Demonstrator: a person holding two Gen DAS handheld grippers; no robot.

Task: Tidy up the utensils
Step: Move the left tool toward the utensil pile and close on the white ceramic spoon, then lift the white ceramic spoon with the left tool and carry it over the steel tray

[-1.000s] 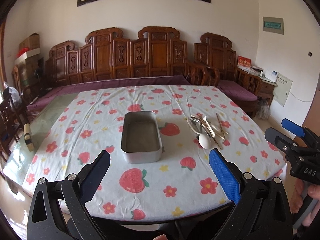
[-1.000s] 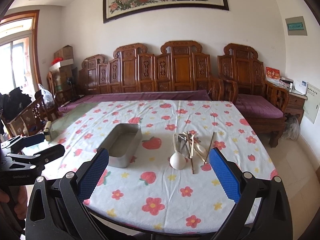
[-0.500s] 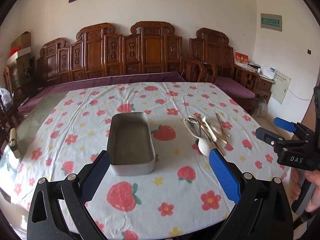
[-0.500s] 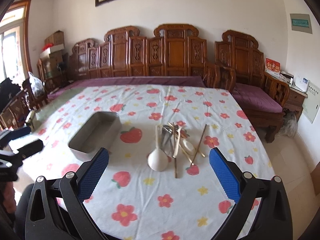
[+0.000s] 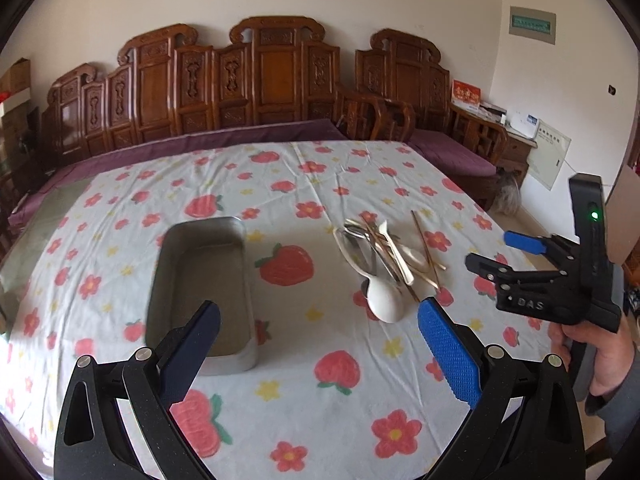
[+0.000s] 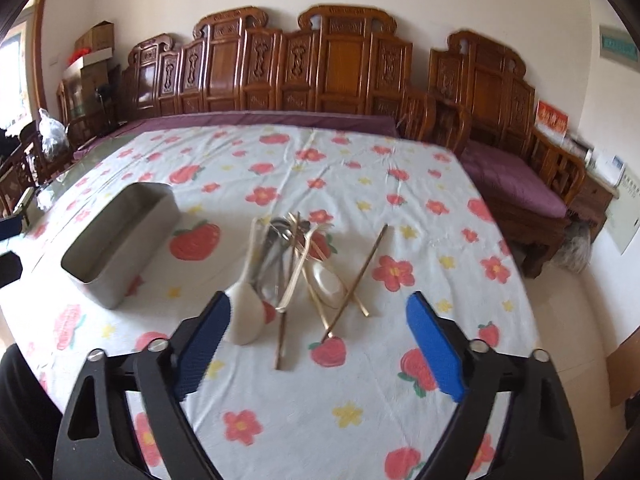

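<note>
A counter covered by a white cloth printed with red strawberries and flowers carries a rectangular grey metal tray, empty as far as can be seen, and to its right a loose heap of utensils: a white ceramic soup spoon with its bowl nearest the camera, several metal spoons and forks, a second pale spoon, and brown wooden chopsticks lying slantwise across the pile. Tray and heap lie apart, with a large printed strawberry between them. The left tongs, black with blue pads, stand wide open and empty above the near part of the counter, the left pad over the tray's near end, though whether it touches cannot be told. The right tongs hang just short of the utensil heap, aimed down at it; their jaws are closing, still wide apart, with nothing pressed between the pads, though the white spoon's bowl appears just beside the left pad. In the left wrist view the right tongs show from the side, held by a hand in a grey sleeve. Behind the counter stands a carved dark wooden bench with purple cushions.
</note>
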